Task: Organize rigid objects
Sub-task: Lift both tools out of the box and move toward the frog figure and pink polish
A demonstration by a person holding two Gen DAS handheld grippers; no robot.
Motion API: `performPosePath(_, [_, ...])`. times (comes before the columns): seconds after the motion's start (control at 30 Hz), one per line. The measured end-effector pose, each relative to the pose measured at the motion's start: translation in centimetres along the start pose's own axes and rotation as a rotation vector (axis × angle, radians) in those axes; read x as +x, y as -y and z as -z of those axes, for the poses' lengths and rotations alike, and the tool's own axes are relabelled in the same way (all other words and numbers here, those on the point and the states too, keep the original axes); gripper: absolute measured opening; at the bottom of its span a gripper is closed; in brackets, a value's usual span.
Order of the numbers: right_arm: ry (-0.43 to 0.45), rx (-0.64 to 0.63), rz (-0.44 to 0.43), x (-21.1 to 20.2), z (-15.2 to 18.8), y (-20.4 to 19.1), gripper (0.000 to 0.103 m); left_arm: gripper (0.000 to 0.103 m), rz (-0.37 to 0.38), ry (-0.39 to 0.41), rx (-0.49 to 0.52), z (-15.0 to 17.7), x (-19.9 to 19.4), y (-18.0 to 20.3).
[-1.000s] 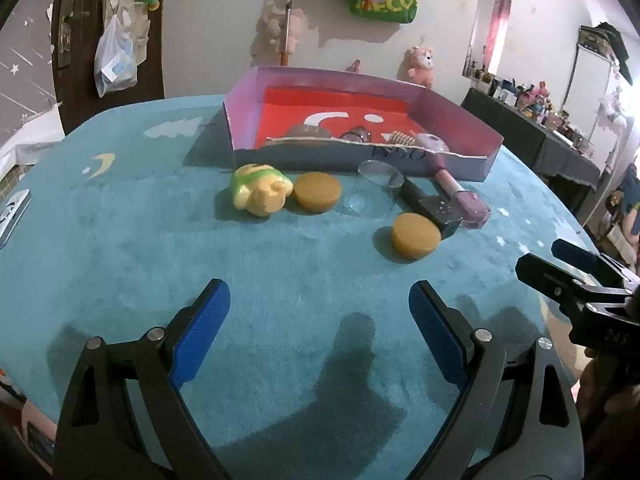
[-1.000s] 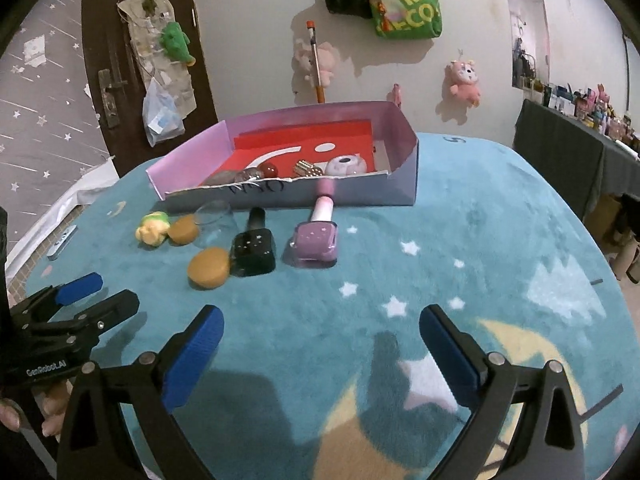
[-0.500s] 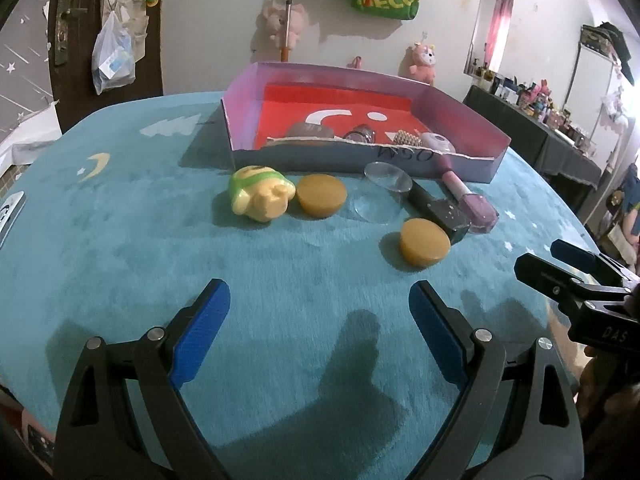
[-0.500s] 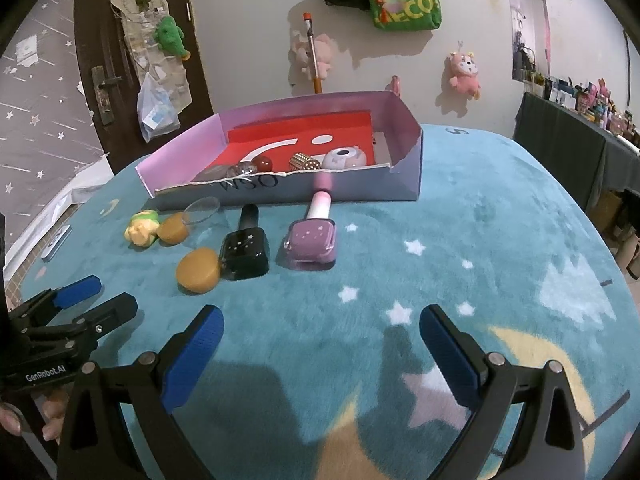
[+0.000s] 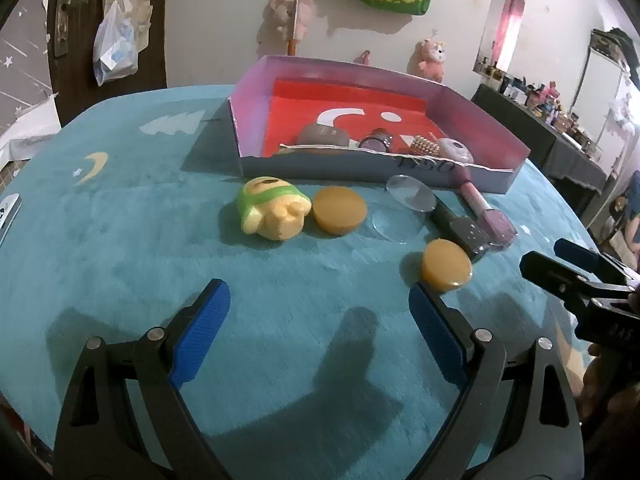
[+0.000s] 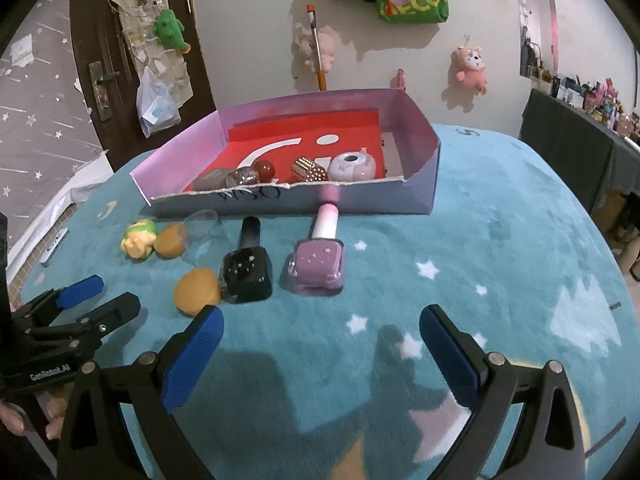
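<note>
Teal worktop (image 5: pixel 120 272): perhaps five items already in box (image 6: pixel 416 196); toy (image 5: pixel 272 212), discs, lens, two bottles remain. Left gripper (image 5: pixel 316 336) and right gripper (image 6: pixel 320 344) jaws spread, empty.

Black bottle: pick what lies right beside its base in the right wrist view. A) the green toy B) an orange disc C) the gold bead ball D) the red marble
B. An orange disc lies against the black bottle at its base, on the rug; the green toy lies farther off, and the gold bead ball and red marble are in the box.
</note>
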State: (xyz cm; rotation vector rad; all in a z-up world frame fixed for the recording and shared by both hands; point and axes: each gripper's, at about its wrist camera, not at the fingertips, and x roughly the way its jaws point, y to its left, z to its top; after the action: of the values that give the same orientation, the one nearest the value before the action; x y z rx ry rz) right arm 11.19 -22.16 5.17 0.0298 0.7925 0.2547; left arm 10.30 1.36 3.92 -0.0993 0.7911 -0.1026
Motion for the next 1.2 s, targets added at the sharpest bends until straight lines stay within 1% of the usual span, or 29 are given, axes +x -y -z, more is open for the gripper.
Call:
performPosePath(0.07, [-0.001, -0.002, 0.012, 0.3, -0.3, 0.0, 0.101, 0.092, -0.001, -0.011, -0.005, -0.3, 0.3, -0.2])
performPosePath(0.27, [-0.015, 0.007, 0.011, 1.1, -1.3, 0.1, 0.101, 0.092, -0.007, -0.046, -0.007, -1.4, 0.9, -0.6])
performPosePath(0.57, [-0.037, 0.019, 0.020, 2.2, -2.6, 0.5, 0.101, 0.092, -0.009, -0.087, -0.009, -3.5, 2.1, -2.1])
performPosePath(0.77, [-0.084, 0.025, 0.024, 3.5, -2.8, 1.0, 0.101, 0.092, -0.047, -0.098, -0.001, -4.5, 2.8, -3.0])
performPosePath(1.0, [-0.101, 0.051, 0.043, 4.2, -3.3, 2.4, 0.101, 0.092, -0.055, -0.115, -0.002, -5.3, 3.6, -3.8])
performPosePath(1.2, [-0.142, 0.049, 0.035, 5.5, -3.3, 2.4, 0.101, 0.092, -0.058, -0.121, 0.016, -5.7, 4.4, -3.8])
